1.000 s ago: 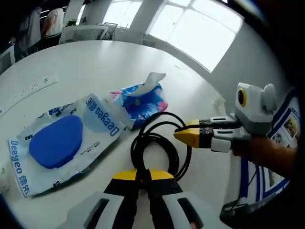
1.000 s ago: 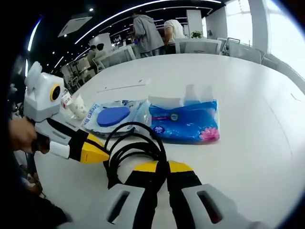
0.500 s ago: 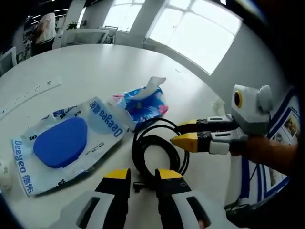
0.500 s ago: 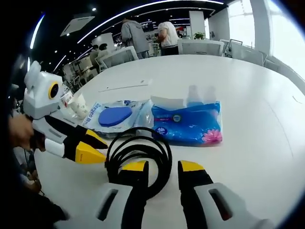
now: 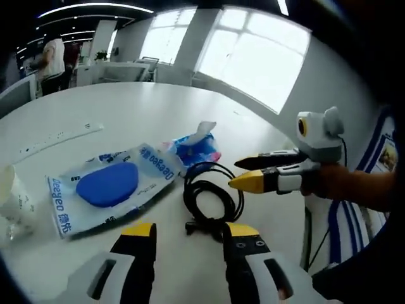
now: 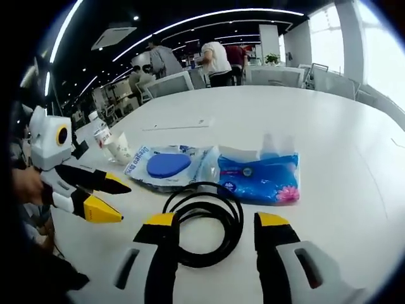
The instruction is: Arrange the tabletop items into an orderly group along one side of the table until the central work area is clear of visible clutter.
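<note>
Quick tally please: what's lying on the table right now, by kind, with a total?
Wet-wipes packs: 1
Tissue packs: 1
Coiled black cables: 1
Paper cups: 1
White strips: 1
Total: 5

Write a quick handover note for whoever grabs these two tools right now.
Left tool: open, empty. Right tool: open, empty.
Black cable coil lies on the white table, between both tools' tips.
Beside it in a row: blue tissue pack, wet wipes pack, crumpled paper cups.
Done: these sit close together.
Left: paper strip lies apart farther out; bring it to the group.
</note>
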A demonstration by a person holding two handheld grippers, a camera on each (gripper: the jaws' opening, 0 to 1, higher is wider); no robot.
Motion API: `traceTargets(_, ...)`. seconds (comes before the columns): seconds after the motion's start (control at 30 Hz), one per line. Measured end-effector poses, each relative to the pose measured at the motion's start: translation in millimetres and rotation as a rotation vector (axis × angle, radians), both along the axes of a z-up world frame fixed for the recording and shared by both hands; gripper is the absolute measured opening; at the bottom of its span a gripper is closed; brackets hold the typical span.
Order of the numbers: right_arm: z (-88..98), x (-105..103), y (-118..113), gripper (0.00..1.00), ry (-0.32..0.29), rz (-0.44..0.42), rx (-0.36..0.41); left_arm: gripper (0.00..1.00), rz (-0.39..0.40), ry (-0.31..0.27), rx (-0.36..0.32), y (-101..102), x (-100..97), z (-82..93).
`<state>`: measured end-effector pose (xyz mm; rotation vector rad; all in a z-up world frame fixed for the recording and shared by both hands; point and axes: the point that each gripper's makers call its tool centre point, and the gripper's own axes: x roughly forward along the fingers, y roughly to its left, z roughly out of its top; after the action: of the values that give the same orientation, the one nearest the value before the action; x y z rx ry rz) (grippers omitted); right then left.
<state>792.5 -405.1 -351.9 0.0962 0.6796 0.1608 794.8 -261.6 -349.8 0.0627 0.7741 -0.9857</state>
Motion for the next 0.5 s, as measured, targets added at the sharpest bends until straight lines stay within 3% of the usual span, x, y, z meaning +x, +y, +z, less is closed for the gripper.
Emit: traceTargets(0.5,22.1,-16,8,0.65,-0.042,0.046,0.012,0.59,0.208,-0.081,-0.006,118,-2.5,25.9)
